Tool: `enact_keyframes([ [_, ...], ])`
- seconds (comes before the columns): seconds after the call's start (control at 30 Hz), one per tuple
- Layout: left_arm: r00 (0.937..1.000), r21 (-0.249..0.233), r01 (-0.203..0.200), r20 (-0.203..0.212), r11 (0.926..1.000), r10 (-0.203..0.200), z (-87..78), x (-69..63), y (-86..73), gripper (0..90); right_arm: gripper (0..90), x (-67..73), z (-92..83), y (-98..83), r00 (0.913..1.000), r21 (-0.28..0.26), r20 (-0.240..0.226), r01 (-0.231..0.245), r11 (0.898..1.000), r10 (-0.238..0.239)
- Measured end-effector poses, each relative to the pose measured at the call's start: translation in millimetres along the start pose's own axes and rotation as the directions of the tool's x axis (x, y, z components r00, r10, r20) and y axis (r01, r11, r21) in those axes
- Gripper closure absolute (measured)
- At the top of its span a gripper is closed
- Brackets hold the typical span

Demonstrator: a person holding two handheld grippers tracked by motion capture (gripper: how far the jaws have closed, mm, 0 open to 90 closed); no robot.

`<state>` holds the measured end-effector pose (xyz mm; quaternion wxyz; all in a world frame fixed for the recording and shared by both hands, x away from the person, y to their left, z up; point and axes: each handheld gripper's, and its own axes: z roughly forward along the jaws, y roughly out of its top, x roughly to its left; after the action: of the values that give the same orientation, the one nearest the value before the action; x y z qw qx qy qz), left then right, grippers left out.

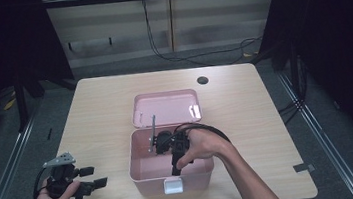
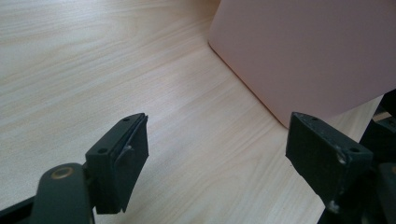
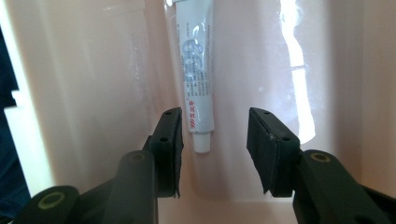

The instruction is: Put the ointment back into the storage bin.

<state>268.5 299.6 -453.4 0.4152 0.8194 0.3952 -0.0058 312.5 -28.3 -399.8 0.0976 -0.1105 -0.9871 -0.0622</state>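
Basically, right gripper [image 3: 212,149] hangs with jaws spread and empty above the small white squeezable plastic glue tube [image 3: 198,79] lying on the pink plastic box [image 3: 93,93] floor ahead between them: light, soft, slippery, so pinch mid-body across its width.

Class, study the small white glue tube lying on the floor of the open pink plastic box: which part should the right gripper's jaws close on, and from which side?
Probably the white glue tube at mid-body, from straight above, jaws across its narrow width. It lies flat on the pink plastic box floor; the walls block side approaches, and its white cap looks too small.
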Motion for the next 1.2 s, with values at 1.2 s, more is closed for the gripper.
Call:
enact_keyframes([
  [1.2,1.0,0.0,0.002,-0.003,1.0,-0.002,0.3,-0.2,0.0,21.0,56.1,9.8,-65.9,-28.2,0.9946,-0.051,0.097,-0.034,0.998,0.039],
])
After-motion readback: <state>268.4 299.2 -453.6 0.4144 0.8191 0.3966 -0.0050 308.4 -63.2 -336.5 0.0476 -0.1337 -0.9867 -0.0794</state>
